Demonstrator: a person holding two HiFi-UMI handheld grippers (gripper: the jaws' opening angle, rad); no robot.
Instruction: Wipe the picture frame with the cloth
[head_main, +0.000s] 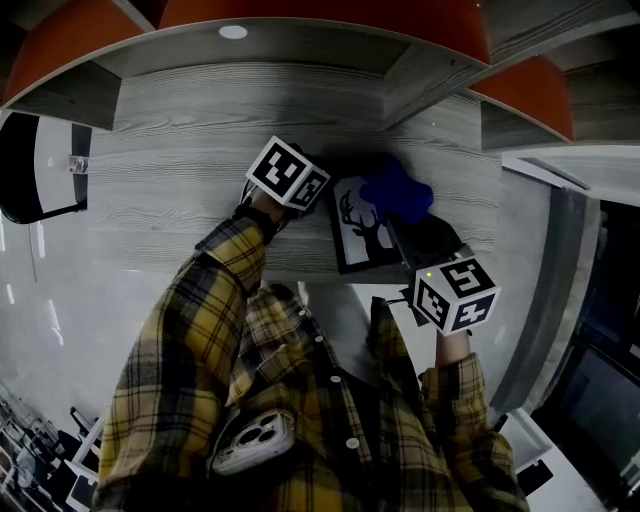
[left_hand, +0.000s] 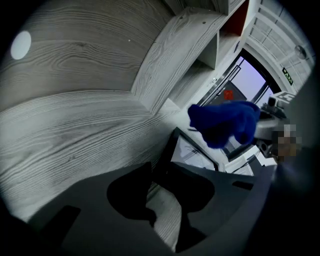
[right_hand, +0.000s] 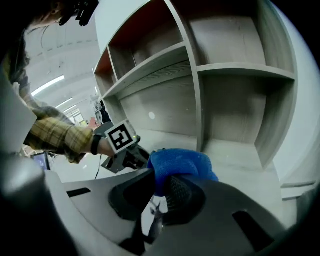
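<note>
Head view: the picture frame (head_main: 360, 238) is seen standing on the grey wood-grain shelf (head_main: 170, 190), just in front of the shelf's back wall. It has a black border and a white picture with a dark deer's head.

Left gripper (head_main: 327, 198): placed at the frame's left edge, marker cube on top. In the left gripper view the frame's black edge is seen running between the two jaw tips, and the jaws are closed onto it from either side, set fairly wide. Bare shelf surface is seen through the gap lower down between the jaws.

Right gripper (right_hand: 157, 181): the jaws are closed on the blue cloth (right_hand: 181, 161), which bulges out above and ahead of the tips as a bunched wad. In the head view the cloth is located over the frame's upper right corner. In the left gripper view it is seen above the frame's top edge; whether it touches the frame cannot be determined from any view.

Right gripper view: the left gripper and the person's plaid sleeve (right_hand: 52, 137) are seen beyond the cloth, with the empty-looking compartments of the shelf unit (right_hand: 200, 70) behind.

A phone (head_main: 255, 440) is noted in the shirt's chest pocket in the head view.
</note>
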